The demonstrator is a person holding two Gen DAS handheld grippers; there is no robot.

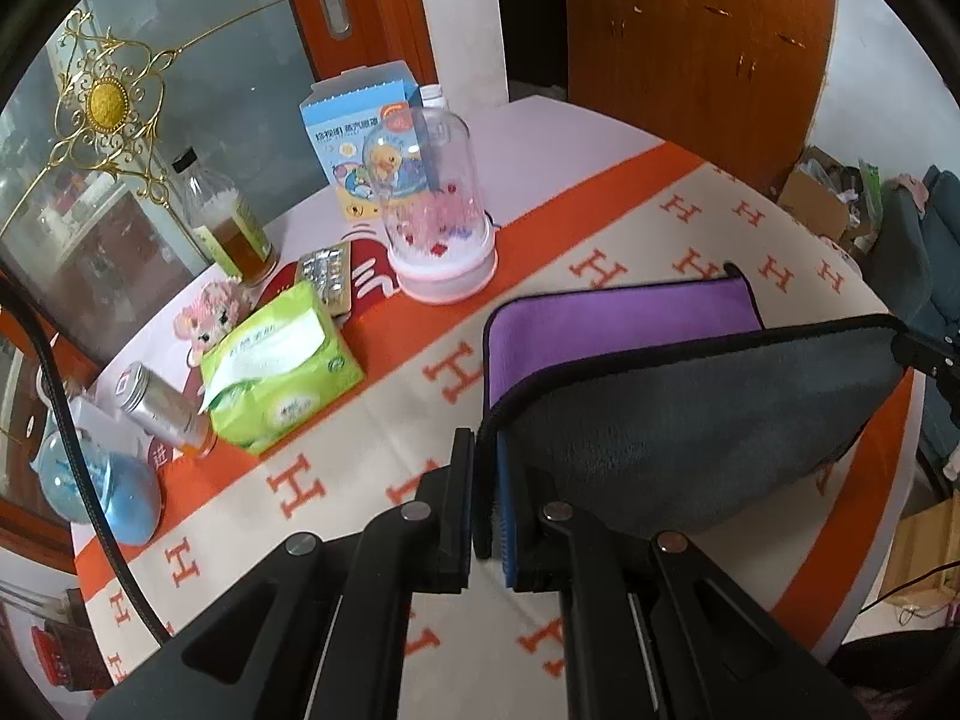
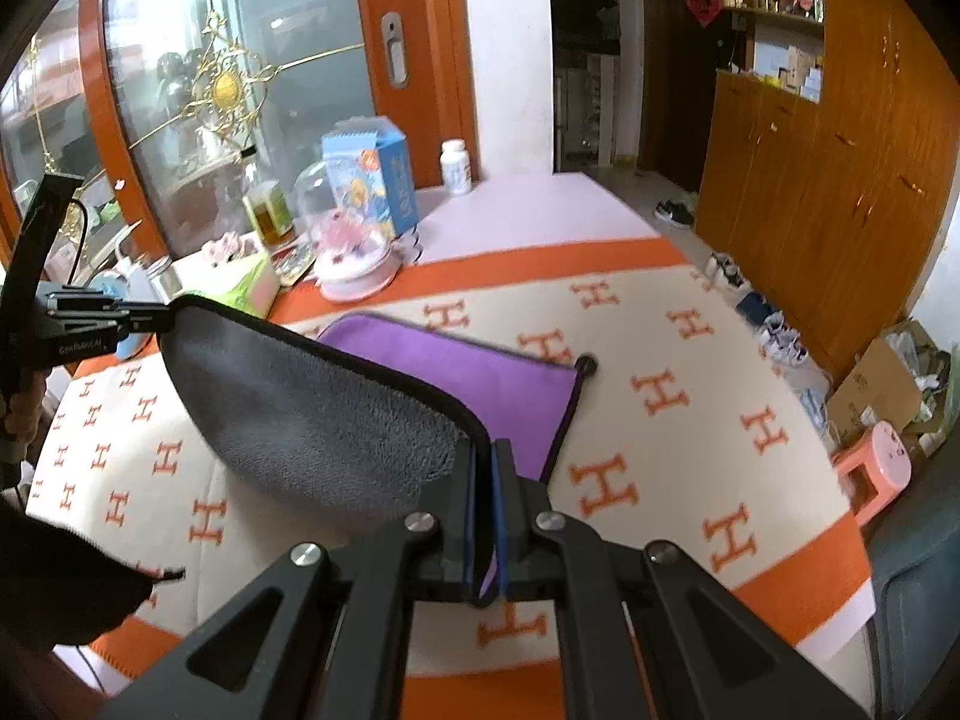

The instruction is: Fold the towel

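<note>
Orange-bordered desk [image 1: 600,228] cloth below, clutter along the far edge. Left gripper [image 1: 486,504] and right gripper [image 2: 485,516] each pinch a towel [image 2: 312,414] corner, lifting the grey side over the purple

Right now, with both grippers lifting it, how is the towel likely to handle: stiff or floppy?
Probably floppy: the towel sags in a curve between the left gripper and right gripper. Likely light, since pinched corners alone hold it. Its plush pile suggests little slipping.

Towel [image 1: 690,420]: purple face, grey plush reverse, black piped edge. Near edge is lifted and stretched taut, grey side showing; far half lies flat on the bench, purple up, a corner loop at 1 o'clock.
</note>
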